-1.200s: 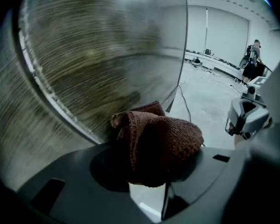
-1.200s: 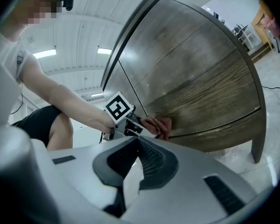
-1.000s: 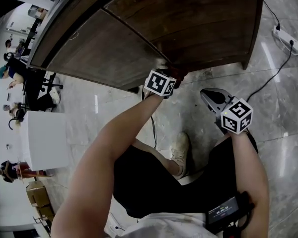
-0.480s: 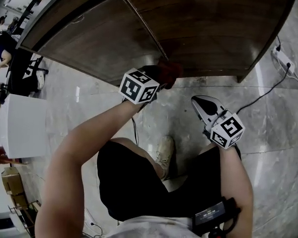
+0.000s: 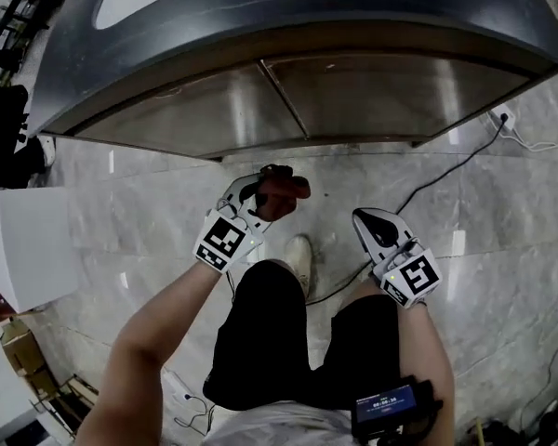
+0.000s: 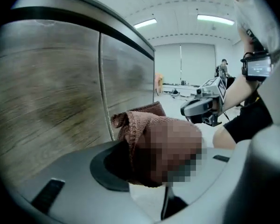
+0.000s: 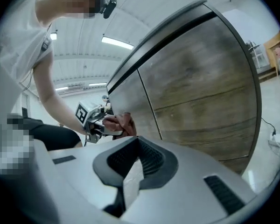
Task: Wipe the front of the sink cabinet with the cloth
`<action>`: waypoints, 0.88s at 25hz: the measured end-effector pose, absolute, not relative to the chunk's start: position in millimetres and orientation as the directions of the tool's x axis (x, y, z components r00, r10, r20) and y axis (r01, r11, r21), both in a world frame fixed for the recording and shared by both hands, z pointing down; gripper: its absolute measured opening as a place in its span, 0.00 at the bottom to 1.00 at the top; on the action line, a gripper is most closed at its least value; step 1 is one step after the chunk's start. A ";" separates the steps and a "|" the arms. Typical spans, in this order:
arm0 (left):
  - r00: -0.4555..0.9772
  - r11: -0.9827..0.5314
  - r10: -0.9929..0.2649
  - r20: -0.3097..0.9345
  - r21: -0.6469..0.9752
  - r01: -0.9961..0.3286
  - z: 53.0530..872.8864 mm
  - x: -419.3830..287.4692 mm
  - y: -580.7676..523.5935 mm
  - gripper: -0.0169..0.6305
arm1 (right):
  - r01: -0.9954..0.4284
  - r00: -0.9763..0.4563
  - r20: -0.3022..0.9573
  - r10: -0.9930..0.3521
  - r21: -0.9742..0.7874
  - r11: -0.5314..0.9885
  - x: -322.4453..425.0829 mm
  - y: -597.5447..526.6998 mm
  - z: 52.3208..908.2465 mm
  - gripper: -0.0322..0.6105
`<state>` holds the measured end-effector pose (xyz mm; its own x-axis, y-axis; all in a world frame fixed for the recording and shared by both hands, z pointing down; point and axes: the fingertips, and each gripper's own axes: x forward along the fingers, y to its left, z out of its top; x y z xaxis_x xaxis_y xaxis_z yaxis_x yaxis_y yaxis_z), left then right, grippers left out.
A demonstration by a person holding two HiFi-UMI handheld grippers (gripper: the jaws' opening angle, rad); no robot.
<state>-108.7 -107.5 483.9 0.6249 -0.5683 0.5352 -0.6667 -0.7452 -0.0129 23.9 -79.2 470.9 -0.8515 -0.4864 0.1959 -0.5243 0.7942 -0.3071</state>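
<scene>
A person is standing on a grey marble floor in a bright, strip-lit hall, facing the wood-grain sink cabinet. The left gripper is pinching a bunched brown cloth low before the seam between the two doors. The right gripper is hanging empty, jaws pressed together. A waist device's screen is showing digits too small to read.

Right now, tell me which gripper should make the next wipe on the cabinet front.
Left: the left gripper is clamped on the cloth, near the cabinet front; the right gripper is shut and empty.
</scene>
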 end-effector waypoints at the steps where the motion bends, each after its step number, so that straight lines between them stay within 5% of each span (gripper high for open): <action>1: 0.626 -0.727 -0.572 0.530 0.026 -0.686 469.8 -112.2 -100.4 0.26 | -0.536 -0.844 0.217 -0.490 -0.313 0.784 27.6 -78.2 453.5 0.07; 13: 0.666 -0.688 -0.553 0.501 0.177 -0.704 233.5 -120.2 -48.1 0.26 | -0.553 -0.830 0.322 -0.456 -0.370 0.747 2.1 -87.9 217.8 0.07; 22: 0.605 -0.520 -0.679 0.416 0.309 -0.796 118.7 -176.3 -65.3 0.26 | -0.526 -0.843 0.323 -0.431 -0.320 0.788 -28.2 -94.1 84.0 0.07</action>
<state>-176.3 -65.3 118.7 0.6047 -0.6794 0.4156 -0.7964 -0.5197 0.3092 -28.2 -94.1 84.0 -0.8426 -0.4311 0.3228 -0.5258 0.7880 -0.3202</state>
